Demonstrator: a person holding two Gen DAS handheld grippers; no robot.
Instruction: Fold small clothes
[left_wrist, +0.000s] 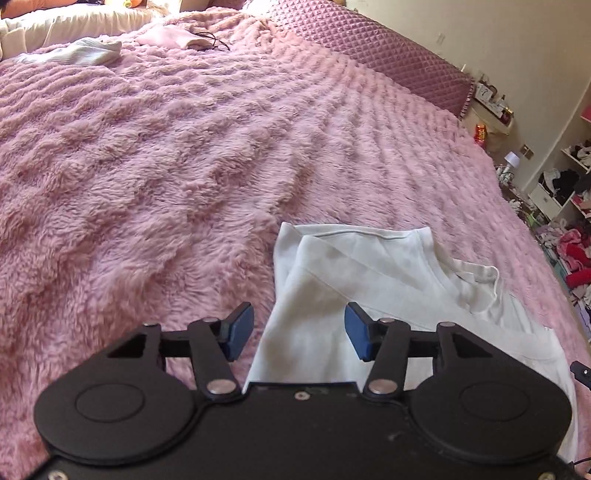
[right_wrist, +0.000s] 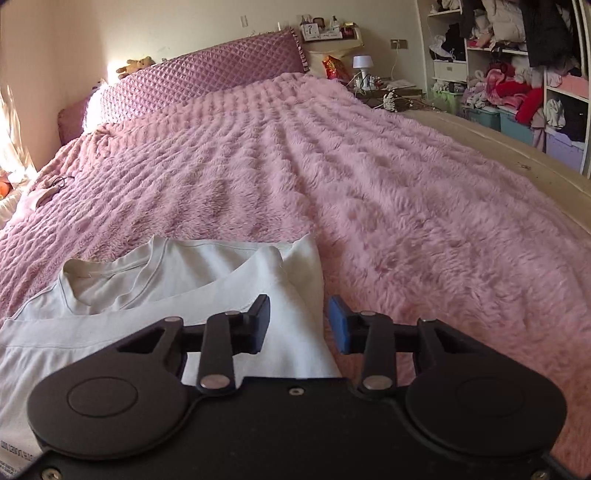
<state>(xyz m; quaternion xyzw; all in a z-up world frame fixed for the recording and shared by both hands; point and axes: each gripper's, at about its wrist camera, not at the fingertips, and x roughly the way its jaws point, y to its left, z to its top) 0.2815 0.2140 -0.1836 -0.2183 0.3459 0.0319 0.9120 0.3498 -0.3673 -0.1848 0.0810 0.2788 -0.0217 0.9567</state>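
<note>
- White cotton T-shirt (left_wrist: 373, 280), small, partly folded, lying flat on fluffy pink plush blanket (left_wrist: 166, 166) over the bed, near the front edge.
- In left wrist view: shirt's left side folded in, long straight fold edge running away from camera; round neckline toward the right w/ thin white seam.
- In right wrist view: same shirt (right_wrist: 177, 280), neckline on the left, sleeve part folded inward on the right; printed label text visible at bottom left corner, too small to read.
- Left tool (left_wrist: 299, 332): black frame, blue pads, jaws apart, released. White cloth seen between the pads but lying below them; pads not pressing on it.
- Right tool (right_wrist: 299, 325): jaws apart too, gap narrower than on left, released. Right edge of the shirt seen in the gap, blanket next to it; no grip on cloth.
- Edge of right tool also just visible at far right of left wrist view.
- Purple quilted headboard cushion (right_wrist: 199, 81) along far end of the bed.
- Ribbed white garment (left_wrist: 81, 55) and pale pink cloth (left_wrist: 173, 37) w/ thin black cord on it, far side of the blanket, well apart from the shirt.
- Small brown teddy bear (right_wrist: 136, 66) on top of headboard cushion, left part.
- White open shelves (right_wrist: 517, 74) full of mixed clothes, right of the bed; small white lamp (right_wrist: 362, 62) on the nightstand near them.
</note>
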